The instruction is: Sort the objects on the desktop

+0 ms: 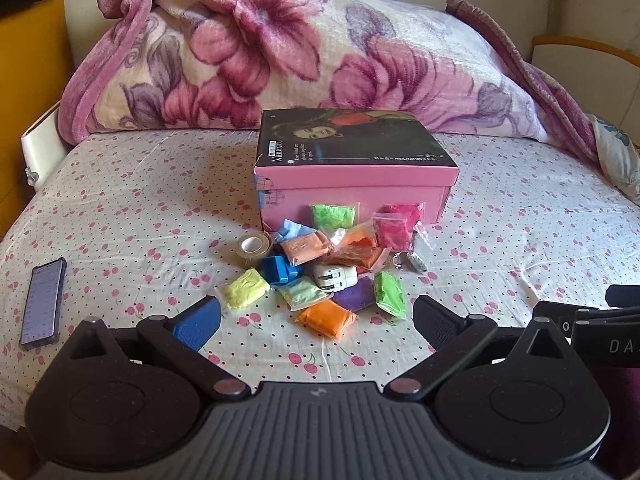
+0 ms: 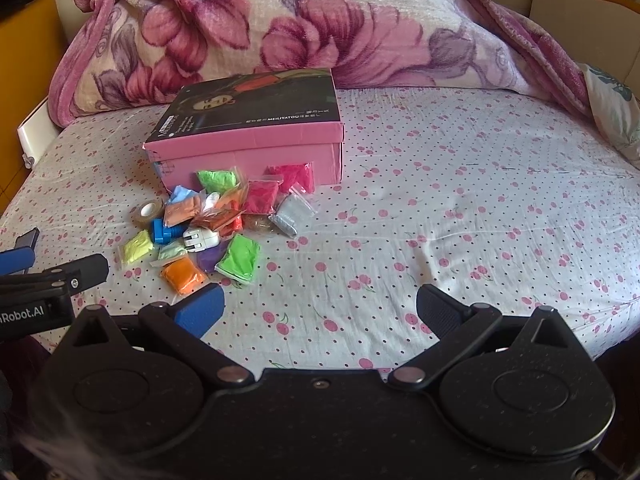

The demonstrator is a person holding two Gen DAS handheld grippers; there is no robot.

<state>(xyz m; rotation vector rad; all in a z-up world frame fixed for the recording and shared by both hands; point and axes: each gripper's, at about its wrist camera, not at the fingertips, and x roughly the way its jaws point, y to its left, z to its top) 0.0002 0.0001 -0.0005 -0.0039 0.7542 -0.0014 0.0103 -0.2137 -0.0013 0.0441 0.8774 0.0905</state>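
A pink box (image 1: 352, 196) (image 2: 248, 152) with a dark printed lid stands shut on the bed. In front of it lies a heap of several small bags of coloured clay, among them an orange bag (image 1: 326, 318) (image 2: 183, 276), a yellow bag (image 1: 245, 289), a green bag (image 1: 389, 294) (image 2: 239, 260) and a silver bag (image 2: 289, 216). A white charger (image 1: 334, 276) (image 2: 202, 240), a blue clip (image 1: 280, 270) (image 2: 165, 231) and a tape roll (image 1: 253, 249) (image 2: 149, 211) lie in the heap. My left gripper (image 1: 316, 322) hangs open just short of the heap. My right gripper (image 2: 320, 312) is open over bare sheet, right of the heap.
A phone (image 1: 43, 304) lies on the sheet at the left. A folded flowered blanket (image 1: 280, 52) (image 2: 300, 28) fills the back of the bed. A wide stretch of cherry-print sheet (image 2: 460, 220) lies right of the box. The left gripper's body shows at the right wrist view's left edge.
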